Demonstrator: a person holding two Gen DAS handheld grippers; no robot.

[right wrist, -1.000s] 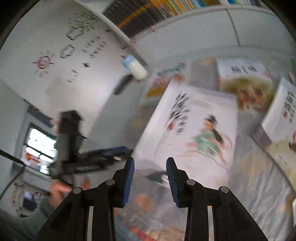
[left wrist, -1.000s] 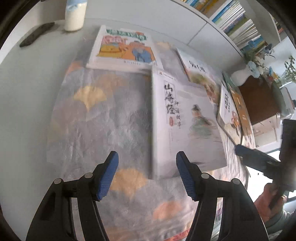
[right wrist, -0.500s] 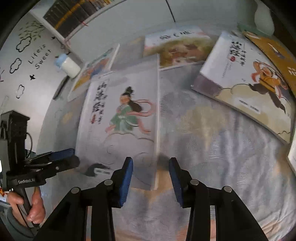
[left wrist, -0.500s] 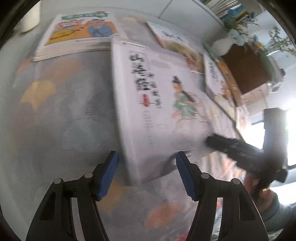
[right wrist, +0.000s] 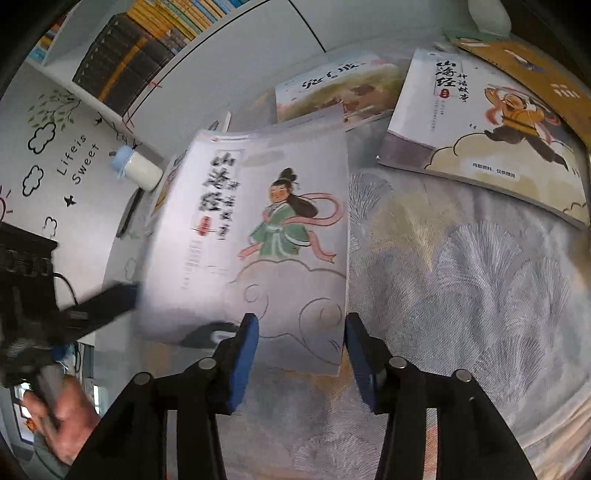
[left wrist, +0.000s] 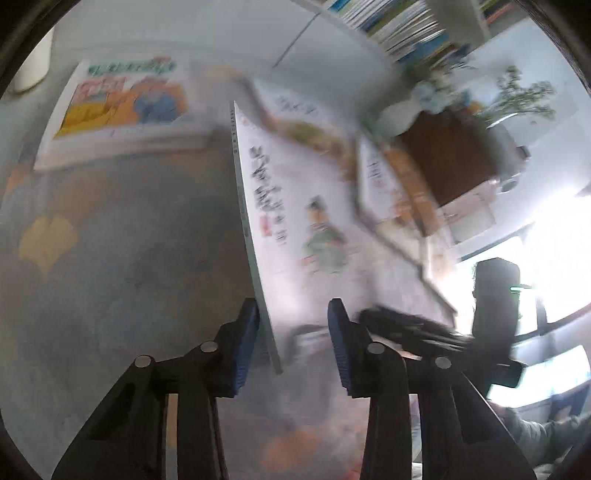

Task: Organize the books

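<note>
The book with the green-robed figure (right wrist: 258, 236) is tipped up off the patterned cloth (right wrist: 461, 295), its lower edge reaching down between both pairs of fingers. The biggest risk, as a judgement, is that it slips or flops back: the left gripper (left wrist: 291, 347) is closing with the book's spine edge against its left finger (left wrist: 245, 343), but the other finger stands clear of the cover, so the pinch is not yet made, while the right gripper (right wrist: 299, 362) is opening, its fingers spread either side of the lower corner without pressing it. With neither pair clamped, the limp cover could bend and slide out. A lesser risk is the two grippers knocking together, since they work the same bottom edge from close range. The right wrist view shows the cover sharply, plus the book with the orange figure (right wrist: 480, 122) lying flat well beyond the right fingers and another book (right wrist: 332, 88) past the lifted one. The left wrist view is blurred, yet it alone shows the thin spine edge-on and a yellow-and-orange book (left wrist: 122, 103) flat on the counter (left wrist: 184, 33) beyond the left fingers. A small white bottle (right wrist: 138, 171) stands far left.
</note>
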